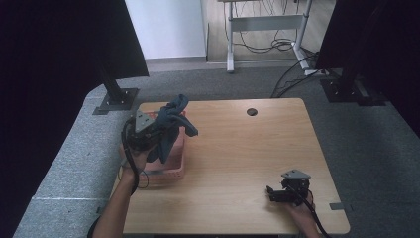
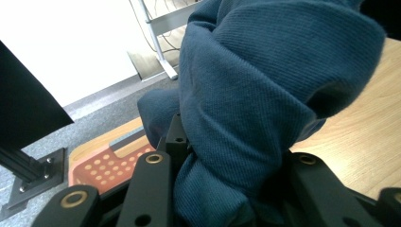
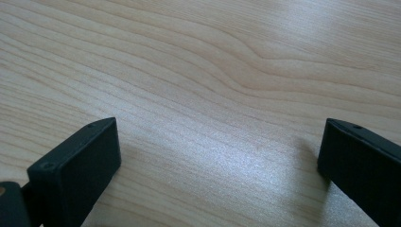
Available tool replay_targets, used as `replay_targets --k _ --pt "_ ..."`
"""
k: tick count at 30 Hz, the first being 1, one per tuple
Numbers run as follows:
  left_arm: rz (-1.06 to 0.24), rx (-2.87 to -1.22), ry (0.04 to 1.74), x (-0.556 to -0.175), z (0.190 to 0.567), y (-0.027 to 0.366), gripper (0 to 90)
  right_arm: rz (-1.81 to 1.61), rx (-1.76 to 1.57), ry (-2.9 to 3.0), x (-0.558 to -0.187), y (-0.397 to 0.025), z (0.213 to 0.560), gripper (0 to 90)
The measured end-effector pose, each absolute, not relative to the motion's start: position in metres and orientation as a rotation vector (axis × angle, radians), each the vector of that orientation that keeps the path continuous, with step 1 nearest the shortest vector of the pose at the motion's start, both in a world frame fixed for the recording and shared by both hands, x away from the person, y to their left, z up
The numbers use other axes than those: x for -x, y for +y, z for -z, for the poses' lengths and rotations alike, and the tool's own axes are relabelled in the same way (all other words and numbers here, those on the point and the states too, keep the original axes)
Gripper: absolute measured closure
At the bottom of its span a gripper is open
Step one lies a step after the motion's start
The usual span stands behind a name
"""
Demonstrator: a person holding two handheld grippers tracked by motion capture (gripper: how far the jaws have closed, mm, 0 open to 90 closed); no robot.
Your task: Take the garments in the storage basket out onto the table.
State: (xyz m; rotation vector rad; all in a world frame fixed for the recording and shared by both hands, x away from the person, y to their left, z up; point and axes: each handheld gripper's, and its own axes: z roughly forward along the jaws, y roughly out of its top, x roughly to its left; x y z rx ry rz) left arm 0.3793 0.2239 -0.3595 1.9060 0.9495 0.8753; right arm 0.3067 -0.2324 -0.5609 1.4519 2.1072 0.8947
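Observation:
A dark blue knitted garment (image 1: 171,126) hangs bunched above a pink perforated basket (image 1: 171,171) at the table's left side. My left gripper (image 1: 148,133) is shut on the garment and holds it over the basket. In the left gripper view the blue garment (image 2: 255,94) bulges between and over my two black jaws, and a corner of the basket (image 2: 101,165) shows below it. My right gripper (image 1: 278,194) rests low over the wooden table (image 1: 237,148) near the front right, open. In the right gripper view my right gripper (image 3: 220,151) has its jaws wide apart with bare wood between them.
A round cable hole (image 1: 252,111) sits near the table's far edge. Black stand bases (image 1: 117,100) stand on the grey carpet beyond both far corners. A white desk frame (image 1: 267,22) with cables is farther back.

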Motion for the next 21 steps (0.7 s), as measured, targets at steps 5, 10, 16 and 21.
replay_targets --k 5,10,16,21 --pt "-0.872 -1.912 0.934 -0.380 0.358 0.216 65.3 -0.894 -1.452 2.108 -0.307 -0.232 0.561 0.0" --pt "-0.871 -1.912 0.920 -0.380 0.354 0.209 65.3 -0.895 -1.451 2.108 -0.307 -0.232 0.561 0.0" --pt "-0.869 -1.911 0.908 -0.380 0.352 0.202 65.3 -0.895 -1.448 2.108 -0.307 -0.233 0.561 0.0" --pt "-0.868 -1.918 0.895 -0.381 0.351 0.195 65.3 -0.895 -1.451 2.108 -0.307 -0.232 0.561 0.0"
